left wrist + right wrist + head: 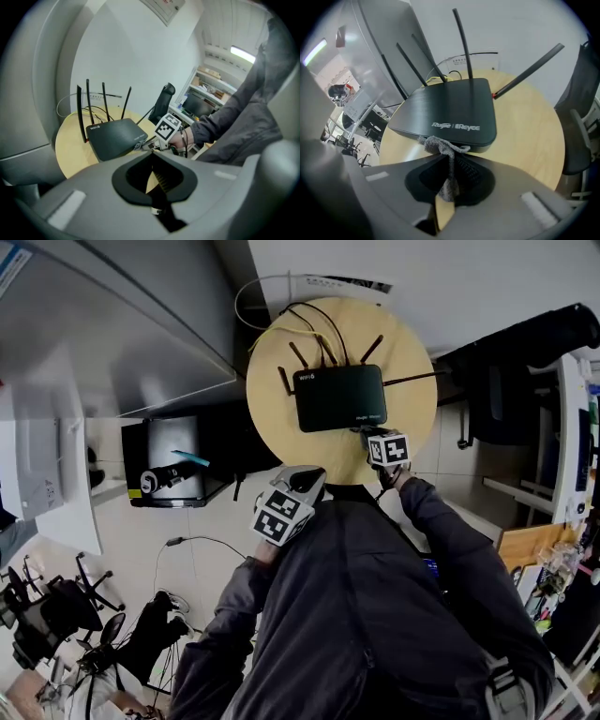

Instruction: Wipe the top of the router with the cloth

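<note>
Router on a round surface, cloth at its near edge

The black router [450,115] lies flat in the middle of the round wooden surface [281,418], its antennas [464,47] standing along the far side. A grey cloth [445,159] is pinched in the right claw [449,157], its bunched end against the router's near edge. The left claw [154,166] hangs back by the surface's rim, jaws narrow and empty.
</note>
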`<state>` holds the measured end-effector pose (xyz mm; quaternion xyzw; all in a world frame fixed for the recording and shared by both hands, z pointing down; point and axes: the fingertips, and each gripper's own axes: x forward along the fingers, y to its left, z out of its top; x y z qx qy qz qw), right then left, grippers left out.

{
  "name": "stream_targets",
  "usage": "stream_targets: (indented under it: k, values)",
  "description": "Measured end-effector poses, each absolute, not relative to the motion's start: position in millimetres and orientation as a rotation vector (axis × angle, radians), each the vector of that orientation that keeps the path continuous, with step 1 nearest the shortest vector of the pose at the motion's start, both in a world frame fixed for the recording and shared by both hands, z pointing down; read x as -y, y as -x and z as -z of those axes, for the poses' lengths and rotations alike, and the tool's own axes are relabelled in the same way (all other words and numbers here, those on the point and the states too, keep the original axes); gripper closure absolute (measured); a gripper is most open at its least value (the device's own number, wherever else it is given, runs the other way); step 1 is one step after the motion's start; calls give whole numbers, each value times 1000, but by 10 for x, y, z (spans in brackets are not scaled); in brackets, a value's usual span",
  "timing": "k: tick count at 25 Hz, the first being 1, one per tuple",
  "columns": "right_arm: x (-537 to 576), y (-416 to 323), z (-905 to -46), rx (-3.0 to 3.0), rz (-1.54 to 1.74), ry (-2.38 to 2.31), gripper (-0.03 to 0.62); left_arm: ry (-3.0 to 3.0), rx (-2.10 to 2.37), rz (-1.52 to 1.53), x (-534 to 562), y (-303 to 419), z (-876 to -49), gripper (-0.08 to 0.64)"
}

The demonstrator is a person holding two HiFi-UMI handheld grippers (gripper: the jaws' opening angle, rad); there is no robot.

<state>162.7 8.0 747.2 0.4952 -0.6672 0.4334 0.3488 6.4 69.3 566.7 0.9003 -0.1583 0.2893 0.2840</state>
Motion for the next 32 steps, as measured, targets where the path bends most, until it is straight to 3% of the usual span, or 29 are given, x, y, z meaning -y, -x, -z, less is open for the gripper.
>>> stream_targets:
  k: [13, 25, 32]
  values:
    - [-159, -1894, -7434, 1754, -1019, -1223, 565, -2420, 412, -798, -737, -222, -5654, 560]
    - [-613, -1169, -5821, 2215, -524, -896, 565, -2443, 414, -780, -703, -280, -5622, 560]
    - [-577, -1104, -5579, 2230, -442, -931, 566, -2460, 401, -782, -692, -307, -5607, 560]
